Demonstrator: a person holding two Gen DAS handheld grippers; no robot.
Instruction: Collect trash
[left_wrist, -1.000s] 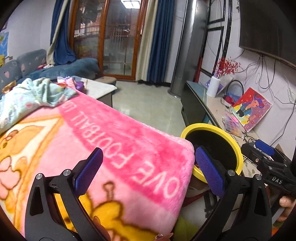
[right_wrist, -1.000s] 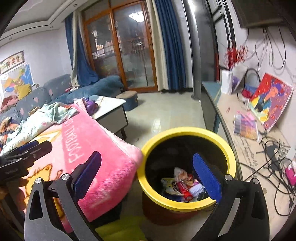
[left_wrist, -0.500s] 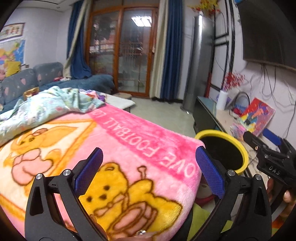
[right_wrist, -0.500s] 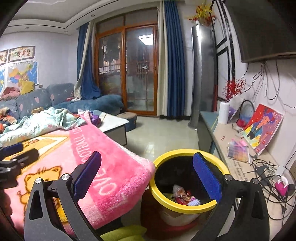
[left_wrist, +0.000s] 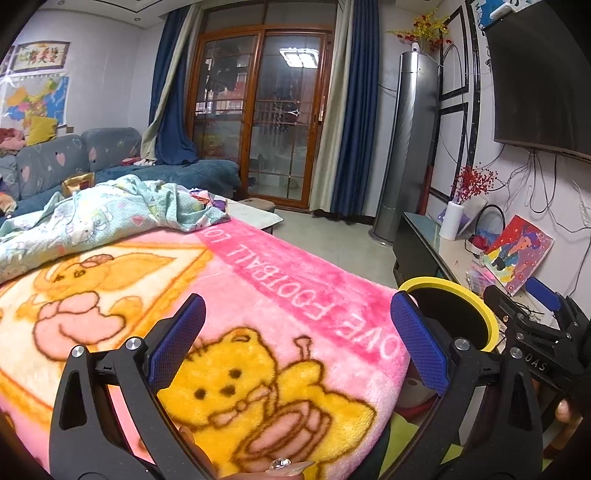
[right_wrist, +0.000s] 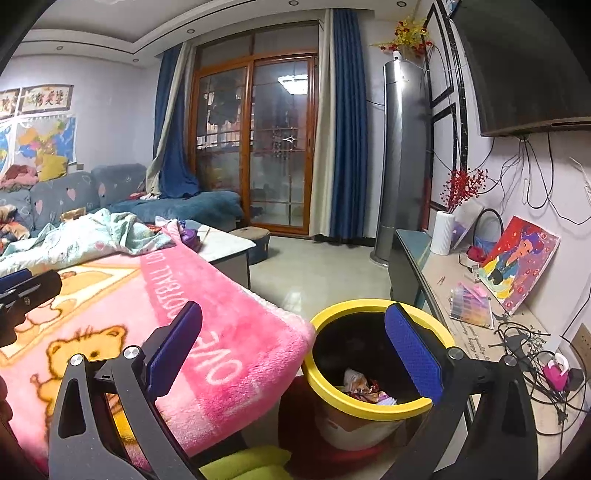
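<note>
Two grippers in my feeds, both with jaws released and nothing between them. My left gripper (left_wrist: 297, 341) hangs over one pink blanket (left_wrist: 258, 302) with a bear print; my right gripper (right_wrist: 293, 347) straddles the blanket's corner and the bin.

One yellow-rimmed bin (right_wrist: 369, 408) stands just beside the blanket's right edge, under the right jaw of the right gripper. In it, trash (right_wrist: 364, 387): crumpled wrappers, several I think, though the heap is too tangled to count. It lies low between the jaws in the right wrist view, nearer the right one, well below both.

One green cushion (right_wrist: 245, 463) at the bin's foot. Beyond, one pale patterned quilt (left_wrist: 103, 218) on the blanket's far end, one low surface (right_wrist: 225, 242), one blue sofa (right_wrist: 110, 192).
</note>
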